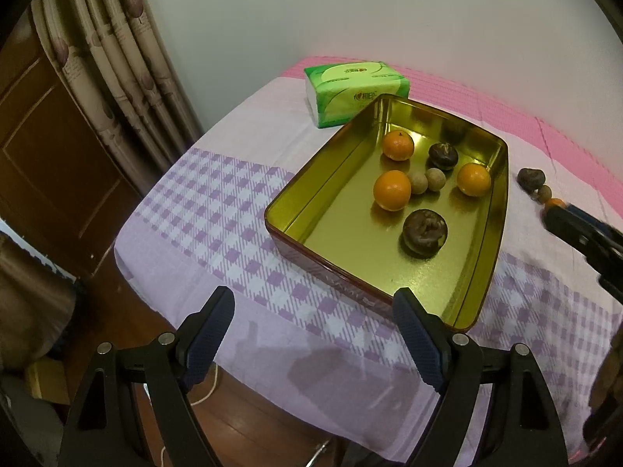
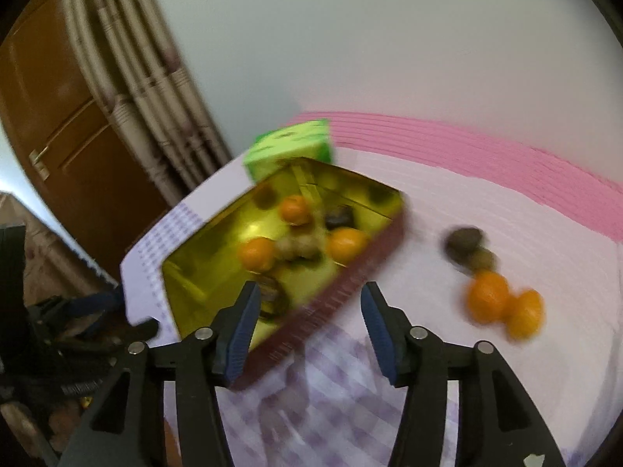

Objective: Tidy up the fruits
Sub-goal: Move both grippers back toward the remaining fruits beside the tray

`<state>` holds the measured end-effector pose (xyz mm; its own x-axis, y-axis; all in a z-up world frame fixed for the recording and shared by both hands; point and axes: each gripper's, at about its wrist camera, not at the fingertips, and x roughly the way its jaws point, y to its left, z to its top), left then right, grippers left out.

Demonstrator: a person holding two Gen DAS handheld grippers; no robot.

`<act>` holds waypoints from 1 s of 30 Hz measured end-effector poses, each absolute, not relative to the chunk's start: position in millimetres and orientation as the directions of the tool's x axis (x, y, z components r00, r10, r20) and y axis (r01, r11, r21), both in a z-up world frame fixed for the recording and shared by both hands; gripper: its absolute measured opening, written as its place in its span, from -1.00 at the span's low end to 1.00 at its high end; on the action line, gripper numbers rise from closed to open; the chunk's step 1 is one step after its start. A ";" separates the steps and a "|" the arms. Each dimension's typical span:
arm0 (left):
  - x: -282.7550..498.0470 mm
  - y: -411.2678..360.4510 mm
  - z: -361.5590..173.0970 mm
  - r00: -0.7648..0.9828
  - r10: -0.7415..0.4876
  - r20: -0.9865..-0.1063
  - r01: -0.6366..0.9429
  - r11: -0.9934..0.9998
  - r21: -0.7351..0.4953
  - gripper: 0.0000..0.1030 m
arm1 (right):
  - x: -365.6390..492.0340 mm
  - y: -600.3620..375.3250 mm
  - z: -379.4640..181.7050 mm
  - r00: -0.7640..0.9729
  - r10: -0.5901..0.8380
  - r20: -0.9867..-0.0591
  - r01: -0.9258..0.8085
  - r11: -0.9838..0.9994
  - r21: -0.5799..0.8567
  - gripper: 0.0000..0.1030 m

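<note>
- My left gripper (image 1: 313, 334) hangs spread and empty at the table's (image 1: 241, 233) near edge.
- My right gripper (image 2: 309, 325) is spread, empty, over the gold tin's (image 2: 202, 257) right wall.
- Two oranges (image 2: 488, 297) lie beyond the tin's right side.

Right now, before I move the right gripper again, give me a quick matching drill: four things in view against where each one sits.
Things:
1. tissue pack
2. two longans
3. pair of oranges
4. left gripper

Places:
A. inside the gold tin, between oranges
B. on the cloth, right of the tin
C. behind the tin's far corner
D. open, empty, over the table's near edge

Pairs: 1-C, 2-A, 3-B, 4-D
</note>
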<state>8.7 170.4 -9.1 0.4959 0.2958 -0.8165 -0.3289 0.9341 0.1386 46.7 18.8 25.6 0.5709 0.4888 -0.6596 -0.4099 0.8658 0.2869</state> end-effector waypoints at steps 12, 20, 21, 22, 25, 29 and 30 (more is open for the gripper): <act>9.6 162.7 -10.2 0.495 0.331 -0.803 -0.321 0.929 0.184 0.63 | 31.8 -133.1 -20.2 0.639 0.197 -0.743 -0.041 0.974 0.223 0.24; 9.8 152.7 -12.9 0.501 0.369 -0.783 -0.303 0.922 0.241 0.63 | 33.5 -210.5 -43.9 0.622 -0.011 -0.783 0.158 0.981 0.112 0.32; 9.6 151.5 -12.7 0.504 0.374 -0.779 -0.301 0.921 0.247 0.63 | 33.7 -217.3 -44.8 0.623 -0.027 -0.781 0.174 0.979 0.105 0.33; 9.2 150.1 -12.2 0.510 0.377 -0.773 -0.297 0.921 0.253 0.63 | 33.5 -221.6 -44.8 0.624 -0.039 -0.781 0.185 0.978 0.099 0.37; 7.3 143.8 -7.4 0.545 0.368 -0.753 -0.275 0.927 0.254 0.63 | 33.0 -237.2 -46.8 0.625 -0.069 -0.778 0.214 0.973 0.086 0.43; 3.0 122.5 1.5 0.607 0.319 -0.728 -0.189 0.948 0.257 0.63 | 28.5 -246.2 -47.8 0.636 -0.076 -0.768 0.209 0.975 0.076 0.51; 2.7 116.9 3.7 0.619 0.301 -0.726 -0.163 0.953 0.256 0.63 | 28.6 -246.6 -47.9 0.637 -0.072 -0.767 0.207 0.975 0.080 0.52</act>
